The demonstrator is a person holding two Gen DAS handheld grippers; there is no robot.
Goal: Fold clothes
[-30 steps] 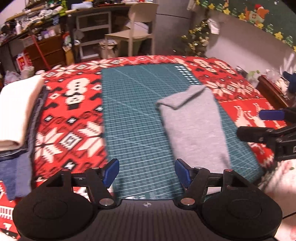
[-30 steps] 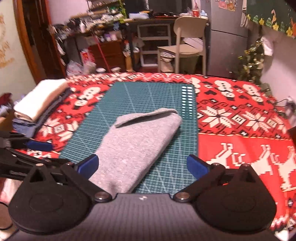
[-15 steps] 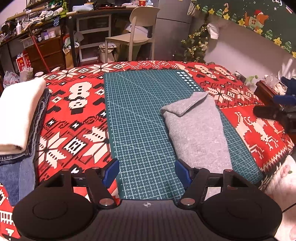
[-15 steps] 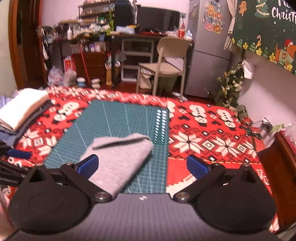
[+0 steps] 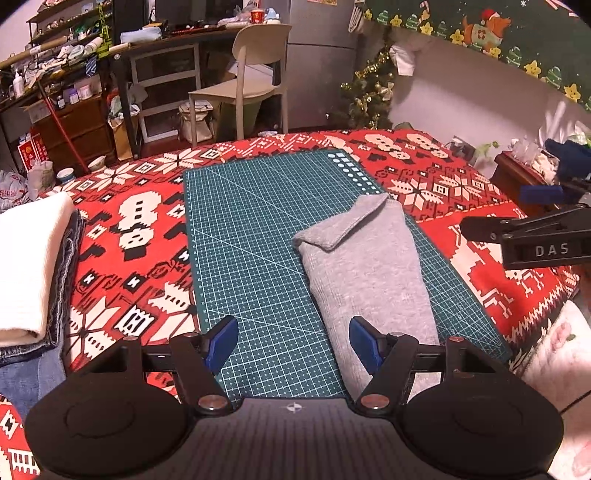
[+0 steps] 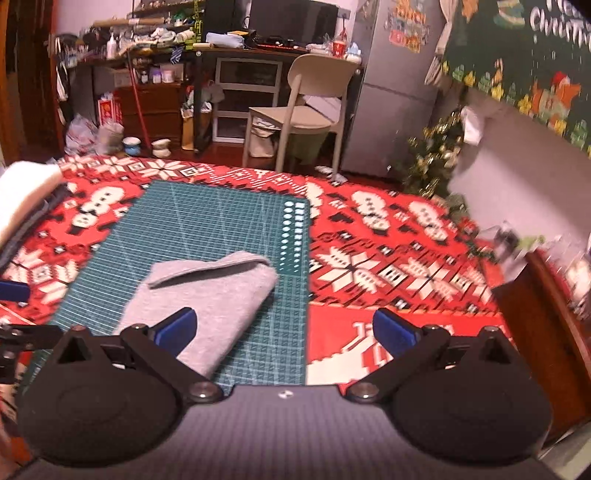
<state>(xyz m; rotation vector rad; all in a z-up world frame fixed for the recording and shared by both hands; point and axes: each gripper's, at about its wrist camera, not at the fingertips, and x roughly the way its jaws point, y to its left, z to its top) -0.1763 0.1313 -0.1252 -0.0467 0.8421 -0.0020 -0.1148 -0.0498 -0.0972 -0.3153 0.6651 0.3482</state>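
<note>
Grey garment (image 5: 364,266), folded long and narrow, flat on green mat (image 5: 251,236)

Premises: a lived-in private home, one room serving several uses. Evidence follows. A grey refrigerator (image 6: 391,99) carrying stickers stands against the far wall. Beside it, a dark desk (image 6: 258,51) bears a monitor (image 6: 291,22), and a beige plastic chair (image 6: 303,107) stands in front of it. Open shelving (image 5: 62,62) and a wooden drawer unit (image 5: 74,129) are crowded with bottles and household clutter. Bags and bowls lie on the wooden floor. Seasonal decoration: a small tinsel-trimmed Christmas tree (image 5: 369,92), a green festive wall hanging (image 5: 498,40), a red knit-pattern cloth (image 5: 122,240) over the work surface. Folded laundry (image 5: 29,266) is stacked at one edge.
</note>
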